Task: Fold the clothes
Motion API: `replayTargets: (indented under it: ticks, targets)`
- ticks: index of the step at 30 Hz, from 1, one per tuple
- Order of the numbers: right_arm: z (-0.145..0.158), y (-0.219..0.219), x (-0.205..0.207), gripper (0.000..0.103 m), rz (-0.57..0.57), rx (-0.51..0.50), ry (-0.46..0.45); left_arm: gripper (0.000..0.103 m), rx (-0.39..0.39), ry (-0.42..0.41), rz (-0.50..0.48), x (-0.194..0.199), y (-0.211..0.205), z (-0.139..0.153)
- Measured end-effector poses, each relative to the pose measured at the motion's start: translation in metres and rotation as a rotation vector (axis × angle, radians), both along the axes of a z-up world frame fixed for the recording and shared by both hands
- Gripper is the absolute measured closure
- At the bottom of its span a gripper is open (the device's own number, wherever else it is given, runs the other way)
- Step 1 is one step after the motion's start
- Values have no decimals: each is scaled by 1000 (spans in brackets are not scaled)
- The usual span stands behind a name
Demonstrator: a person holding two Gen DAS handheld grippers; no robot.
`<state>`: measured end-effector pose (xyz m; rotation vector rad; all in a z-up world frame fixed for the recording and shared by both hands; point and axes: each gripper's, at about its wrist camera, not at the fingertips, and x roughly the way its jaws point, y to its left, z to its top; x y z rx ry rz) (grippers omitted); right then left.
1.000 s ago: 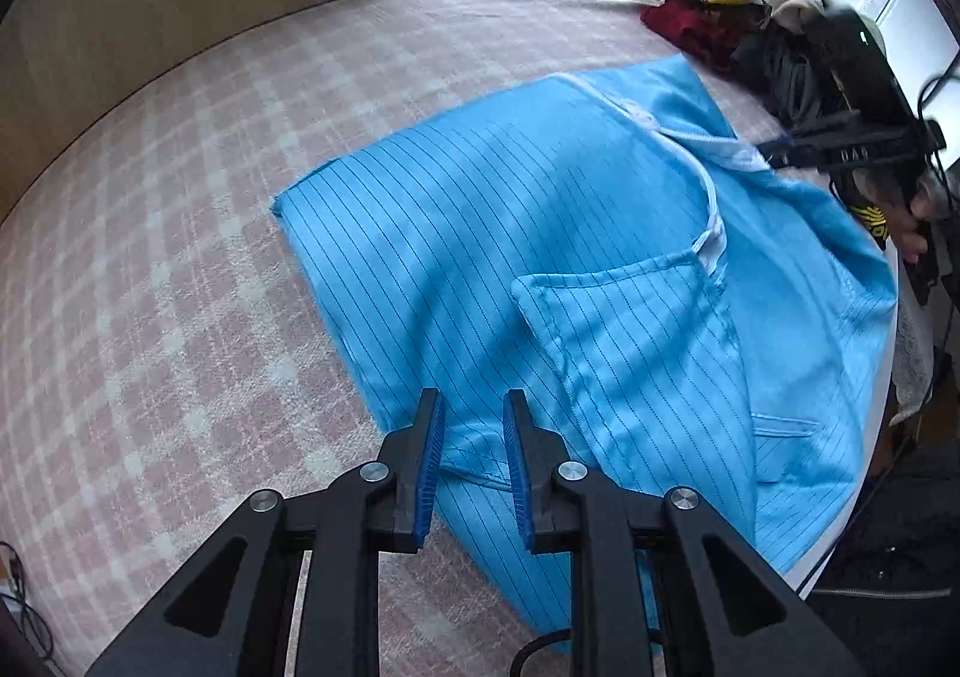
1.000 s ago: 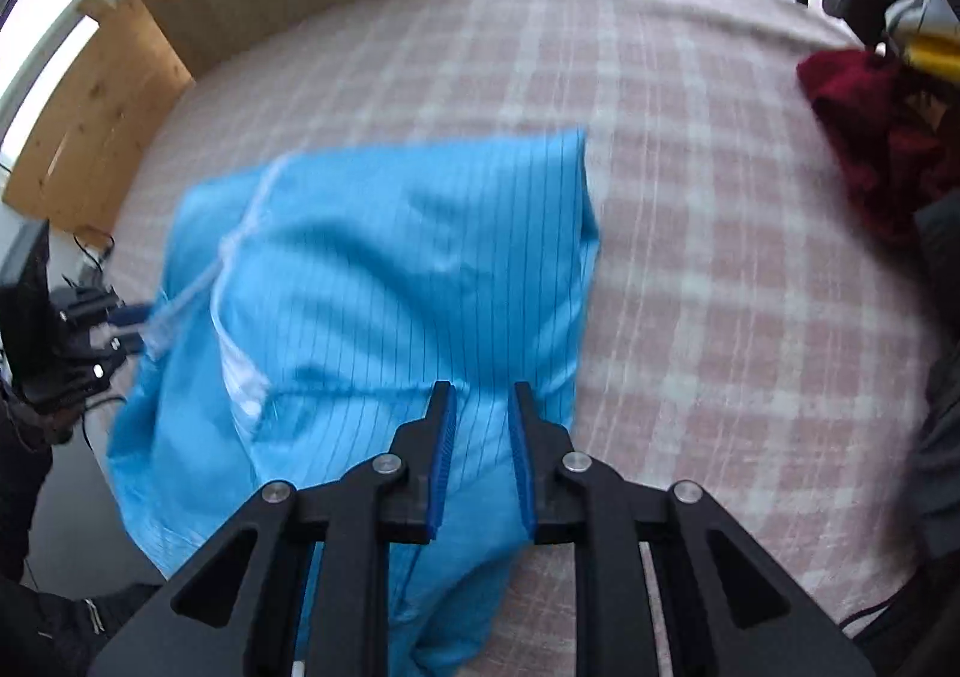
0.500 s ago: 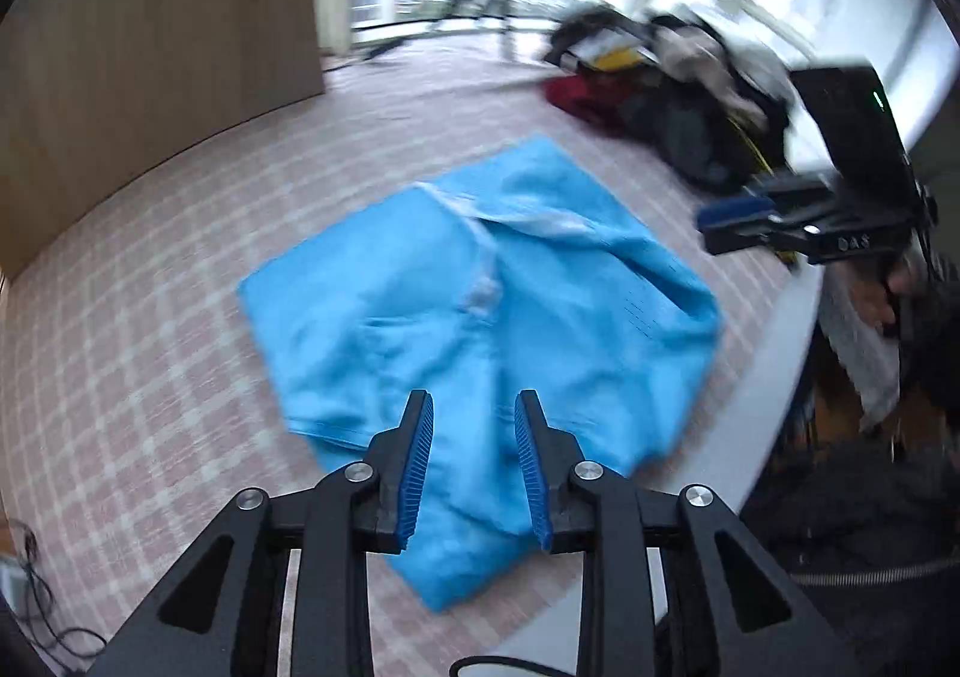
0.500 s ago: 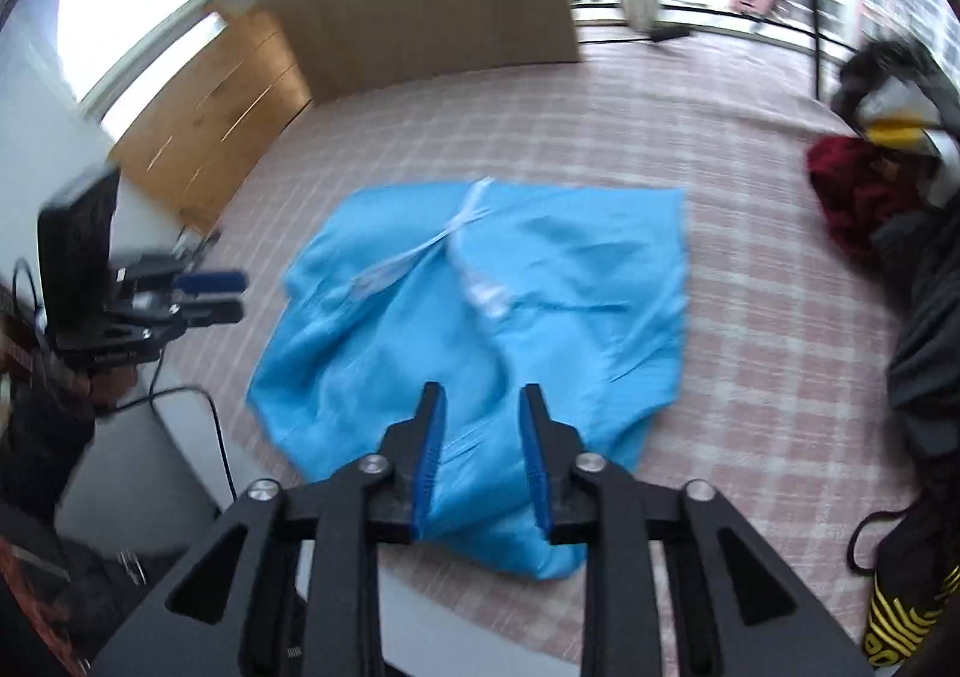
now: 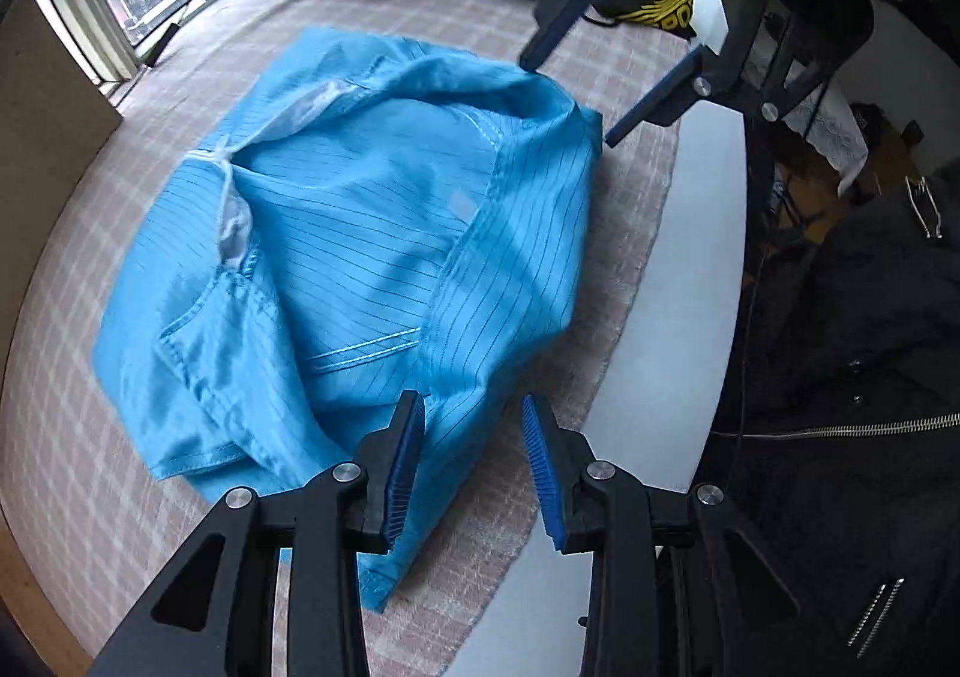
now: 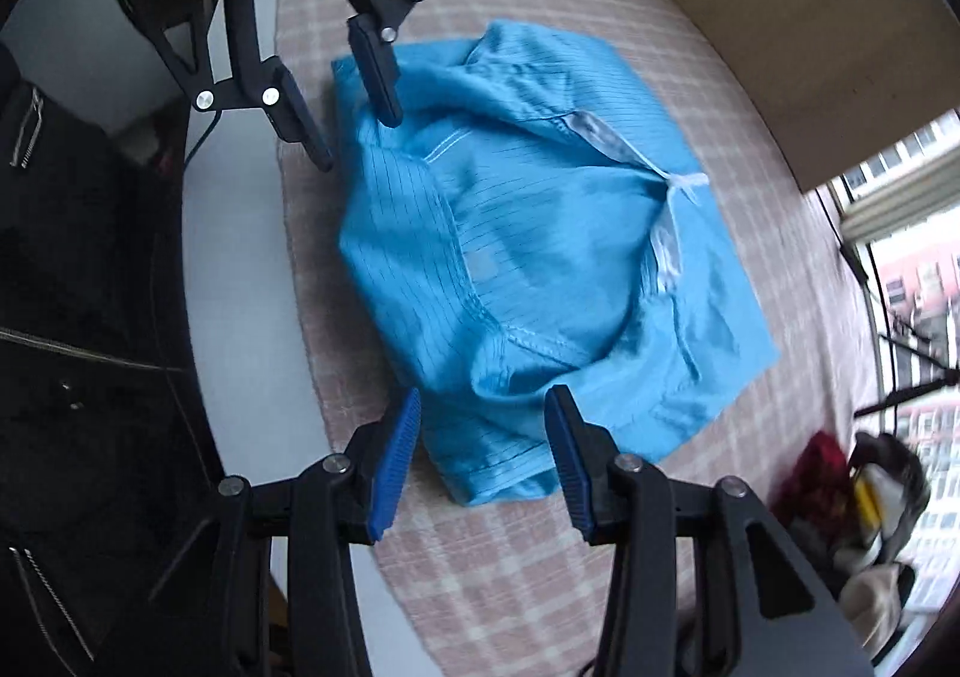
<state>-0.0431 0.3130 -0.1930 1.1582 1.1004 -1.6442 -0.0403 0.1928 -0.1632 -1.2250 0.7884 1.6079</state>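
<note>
Left gripper (image 5: 474, 461), black frame with ribbed blue pads: jaws spread and just been opening, nothing pinched, a corner of cloth lying below the gap. Right gripper (image 6: 483, 458), same make: jaws likewise spread and just been opening, empty, poised over the near hem. Item in hand: one sky-blue, thin pinstriped work garment with a white zip placket (image 5: 336, 233), lying in a loosely bunched heap on the pink-and-white checked cloth-covered table (image 5: 72, 425), filling the left wrist view from 12 to 9 o'clock of the pads; table edge and a person's dark zipped jacket (image 5: 840, 407) at 3 o'clock. Handling, by judgement: light, limp, somewhat slick synthetic weave; holds no shape, slides on itself, not fragile. Best taken at doubled, stitched edges: the hem corner just at 12 o'clock of the right pads, or the raised seam ridge (image 6: 516, 338) beyond. Clothes pile (image 6: 864, 497) at 3 o'clock, well apart.
</note>
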Motion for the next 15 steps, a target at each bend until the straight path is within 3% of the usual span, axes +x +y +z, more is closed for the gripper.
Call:
replayTargets:
  ticks: [2,3,4,6,7,8,11,15]
  targets:
    - [-6,-2,-3,60,46,16,-18,71,-10,-6,-2,-2,2,-5]
    - [-11,-4,-5,60,62,34,-20,78,-13,-6,3,-3,2,-6]
    - [-17,-4,-7,60,71,53,-26,95,-11,2,12,-4,0,-7]
    - [-20,1,-12,71,59,52,-41,100,3,4,37,-7,-5,-6]
    - [-17,5,-15,90,39,28,-43,101,14,3,52,-8,-8,-4]
    - [-13,9,-18,95,19,5,-45,102,22,10,64,-8,-12,-1]
    - [-4,21,-26,98,-40,-65,-50,102,45,44,95,-5,-23,11]
    - [13,36,-20,99,-99,-157,34,102,68,103,136,-11,-23,20]
